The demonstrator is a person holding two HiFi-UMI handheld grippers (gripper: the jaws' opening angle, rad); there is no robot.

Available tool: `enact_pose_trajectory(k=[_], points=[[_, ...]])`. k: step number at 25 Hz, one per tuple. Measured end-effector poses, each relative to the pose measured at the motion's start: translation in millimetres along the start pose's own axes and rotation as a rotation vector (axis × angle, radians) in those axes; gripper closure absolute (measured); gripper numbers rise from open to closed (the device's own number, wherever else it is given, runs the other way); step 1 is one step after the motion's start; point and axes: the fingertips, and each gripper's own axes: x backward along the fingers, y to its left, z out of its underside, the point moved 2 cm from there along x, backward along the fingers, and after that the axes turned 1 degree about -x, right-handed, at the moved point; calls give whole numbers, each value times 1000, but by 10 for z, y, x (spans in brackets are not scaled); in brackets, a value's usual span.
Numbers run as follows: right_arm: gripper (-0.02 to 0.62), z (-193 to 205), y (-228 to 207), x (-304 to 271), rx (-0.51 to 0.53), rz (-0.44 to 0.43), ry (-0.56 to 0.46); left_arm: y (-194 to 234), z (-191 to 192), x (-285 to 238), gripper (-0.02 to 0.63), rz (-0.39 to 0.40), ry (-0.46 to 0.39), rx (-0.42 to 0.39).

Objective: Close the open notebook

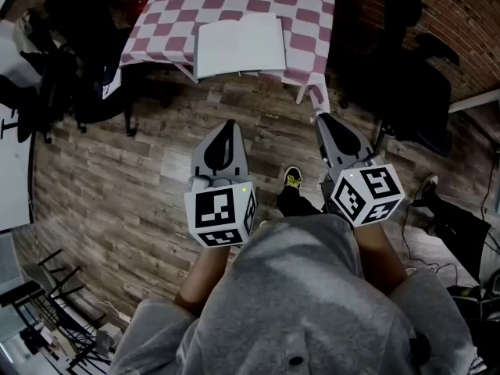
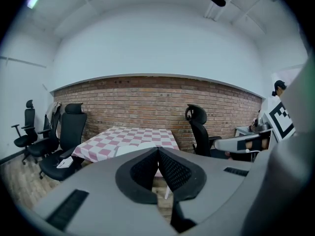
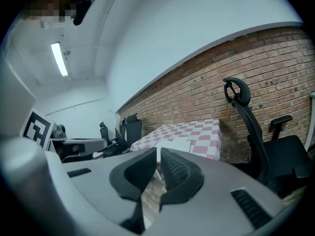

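Note:
The open notebook [image 1: 238,45] lies flat, white pages up, at the near edge of a table with a pink-and-white checked cloth [image 1: 305,6]. Both grippers hang over the wood floor, short of the table and pointing at it. My left gripper [image 1: 227,128] is shut with nothing in it, its jaws meeting at the tip [image 2: 158,149]. My right gripper [image 1: 321,120] also stands shut and empty [image 3: 158,150]. The notebook [image 2: 132,149] shows just past the left jaws, and as a pale sheet [image 3: 177,144] beyond the right jaws.
Black office chairs [image 1: 70,76] stand left of the table and another [image 1: 414,92] at its right, close to the corner. A brick wall [image 2: 147,102] runs behind the table. My shoe [image 1: 291,180] is on the floor between the grippers. Cables [image 1: 461,256] lie at the right.

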Motion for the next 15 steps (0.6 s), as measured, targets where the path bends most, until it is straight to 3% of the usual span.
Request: enact_pose_trajectory(k=[15], points=[[552,-252,-375,-309,-13,-42,-13,-69,-180,-423,595,-37,12,-11]])
